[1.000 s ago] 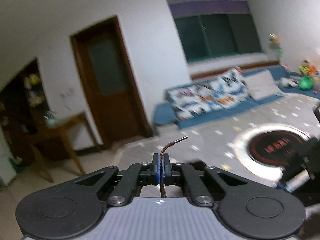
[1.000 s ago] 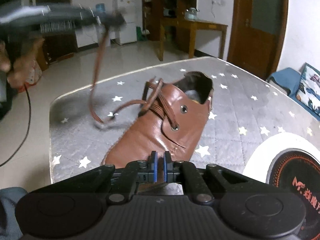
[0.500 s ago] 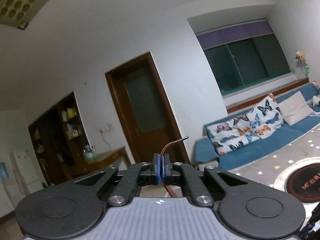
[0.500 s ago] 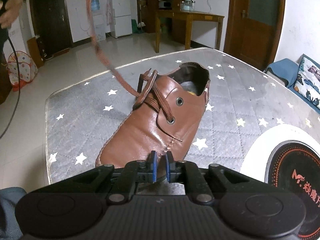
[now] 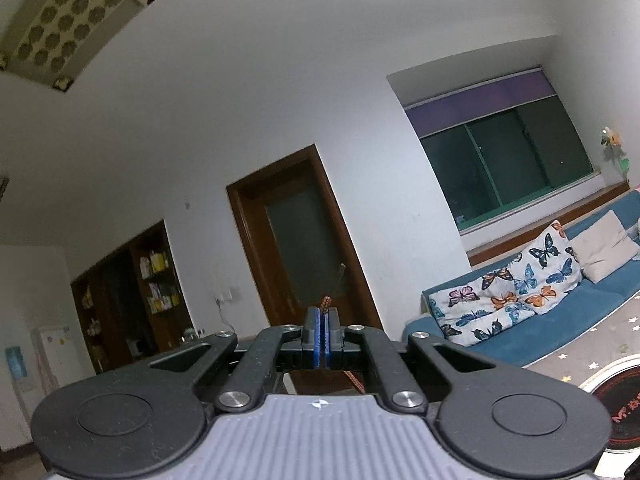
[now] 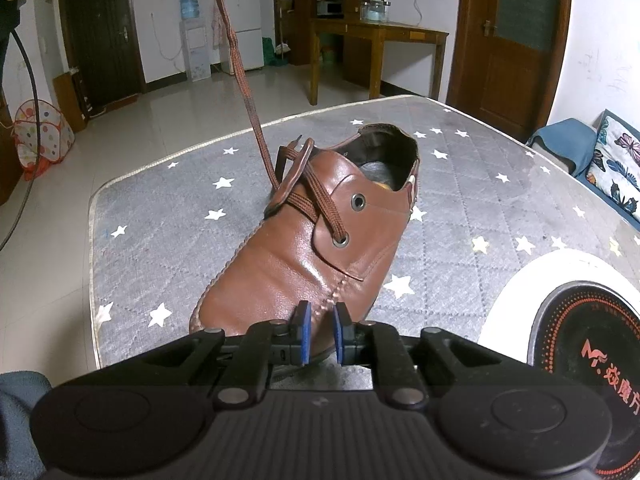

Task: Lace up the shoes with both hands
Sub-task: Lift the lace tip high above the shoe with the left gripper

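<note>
Left gripper [image 5: 322, 334] clamps taut lace [image 6: 240, 64]; right gripper [image 6: 319, 330], jaws just parting, empty over shoe [image 6: 316, 236]. Risk: overpull drags the unheld shoe.

A grey star-patterned mat [image 6: 160, 224] carries the brown shoe [image 6: 304, 248] and a round cooktop [image 6: 580, 340].

the round black mat [image 6: 576, 364] bears an orange "m" logo and partly cut-off chinese characters.
</note>
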Demonstrator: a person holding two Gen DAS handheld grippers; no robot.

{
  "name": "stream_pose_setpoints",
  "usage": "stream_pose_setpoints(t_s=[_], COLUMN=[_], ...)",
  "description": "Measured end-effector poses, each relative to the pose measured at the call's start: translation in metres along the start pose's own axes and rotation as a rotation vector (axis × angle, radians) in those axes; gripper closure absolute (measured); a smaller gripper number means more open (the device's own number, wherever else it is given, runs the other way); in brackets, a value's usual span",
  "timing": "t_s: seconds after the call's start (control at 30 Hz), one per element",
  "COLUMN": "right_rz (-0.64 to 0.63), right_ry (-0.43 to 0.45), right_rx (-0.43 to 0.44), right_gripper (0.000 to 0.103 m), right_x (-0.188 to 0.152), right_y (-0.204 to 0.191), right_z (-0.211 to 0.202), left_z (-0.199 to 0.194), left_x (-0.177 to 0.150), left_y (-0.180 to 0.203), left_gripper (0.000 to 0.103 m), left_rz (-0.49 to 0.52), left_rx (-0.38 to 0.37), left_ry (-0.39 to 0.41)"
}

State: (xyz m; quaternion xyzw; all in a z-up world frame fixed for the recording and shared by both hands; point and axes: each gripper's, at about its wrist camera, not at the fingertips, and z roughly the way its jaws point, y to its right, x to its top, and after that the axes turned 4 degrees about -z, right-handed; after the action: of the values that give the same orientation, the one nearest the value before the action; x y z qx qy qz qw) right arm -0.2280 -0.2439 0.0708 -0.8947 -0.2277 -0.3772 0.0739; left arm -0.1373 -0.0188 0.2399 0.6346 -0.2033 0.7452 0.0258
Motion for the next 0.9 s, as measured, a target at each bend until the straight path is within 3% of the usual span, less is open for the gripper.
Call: stream_pose_setpoints(t_s=[0.53,0.9], right_rz=[0.000,-0.042], right_ry=[0.024,0.031], right_rx=[0.013,0.016], right_gripper=[0.085,0.067], right_x=[0.006,0.024], right_y=[-0.002,-0.015], right_z=[0.000,0.006], left_z=[-0.008,-0.008], left_x=[0.015,0.013], left_y=[0.014,0.019], left_gripper=[0.101,0.101], left_rz=[0.019,0.053], left_rx=[-0.024,-0.039], left_ry=[0.035,0.028])
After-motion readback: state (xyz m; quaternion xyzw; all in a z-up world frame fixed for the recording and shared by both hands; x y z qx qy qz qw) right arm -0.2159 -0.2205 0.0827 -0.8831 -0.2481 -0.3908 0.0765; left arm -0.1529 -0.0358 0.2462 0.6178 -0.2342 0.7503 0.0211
